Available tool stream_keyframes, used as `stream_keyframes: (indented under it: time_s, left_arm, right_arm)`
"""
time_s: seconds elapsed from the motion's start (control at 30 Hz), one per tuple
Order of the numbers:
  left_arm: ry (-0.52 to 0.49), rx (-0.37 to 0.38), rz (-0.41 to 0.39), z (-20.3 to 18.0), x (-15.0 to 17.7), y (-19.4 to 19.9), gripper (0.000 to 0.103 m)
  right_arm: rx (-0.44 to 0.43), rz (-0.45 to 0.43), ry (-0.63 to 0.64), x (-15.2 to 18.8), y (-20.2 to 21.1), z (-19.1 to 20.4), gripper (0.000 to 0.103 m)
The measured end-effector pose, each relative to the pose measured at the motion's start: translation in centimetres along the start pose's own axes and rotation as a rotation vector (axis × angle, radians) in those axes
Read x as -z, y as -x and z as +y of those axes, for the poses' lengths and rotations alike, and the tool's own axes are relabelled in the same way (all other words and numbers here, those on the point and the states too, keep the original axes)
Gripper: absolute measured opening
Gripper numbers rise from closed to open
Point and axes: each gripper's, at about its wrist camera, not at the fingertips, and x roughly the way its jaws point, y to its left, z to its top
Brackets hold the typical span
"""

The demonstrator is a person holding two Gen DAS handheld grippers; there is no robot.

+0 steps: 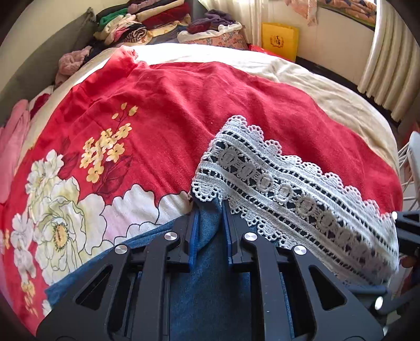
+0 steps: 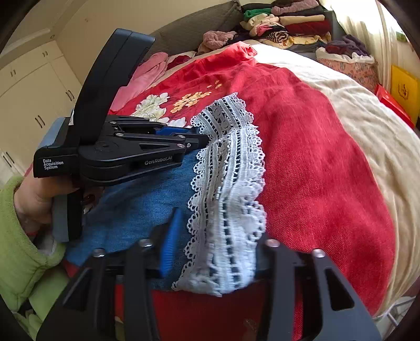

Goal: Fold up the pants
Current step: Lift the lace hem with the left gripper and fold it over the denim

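Blue denim pants (image 1: 210, 275) with a broad white lace hem (image 1: 288, 188) lie on a red floral bedspread (image 1: 157, 105). My left gripper (image 1: 210, 212) is shut on a fold of the denim just below the lace corner. In the right wrist view the same left gripper (image 2: 203, 140) comes in from the left, held by a hand in a green sleeve (image 2: 34, 199). My right gripper (image 2: 219, 228) is closed on the bunched lace hem (image 2: 231, 183) at the other end. Its blue left finger (image 2: 170, 241) shows, and lace hides the right one. Denim (image 2: 139, 204) stretches between the two grippers.
Stacks of folded clothes (image 1: 141, 23) and a cloth-lined basket (image 1: 218, 36) sit at the far end of the bed. A cream blanket (image 1: 315, 89) covers the right side. A yellow box (image 1: 279, 40) and curtains (image 1: 388, 65) stand beyond. White cupboards (image 2: 31, 99) are on the left.
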Motion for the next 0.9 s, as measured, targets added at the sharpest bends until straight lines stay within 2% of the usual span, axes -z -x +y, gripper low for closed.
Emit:
stream_keyframes:
  time_s: [0.17,0.3,0.47,0.73,0.9]
  left_arm:
    - [0.036,0.045,-0.042,1.1,0.0,1.7,0.007]
    - [0.090,0.089,-0.105,3.1,0.3,4.4,0.006]
    - [0.161,0.095,-0.167,7.0,2.2,7.6,0.006]
    - [0.312,0.085,-0.163,13.4,8.0,9.2,0.006]
    - [0.467,0.092,-0.158,17.6,12.6,9.8,0.010]
  right_arm:
    - [-0.015,-0.026,0.035,-1.0,1.8,2.0,0.020]
    - [-0.031,-0.056,0.117,-2.2,3.3,5.7,0.020]
    - [-0.063,-0.059,0.212,-3.7,3.1,10.6,0.020]
    - [-0.106,0.042,0.357,-3.1,-1.3,18.5,0.020]
    - [-0.104,0.119,0.424,-1.3,-4.1,22.0,0.019]
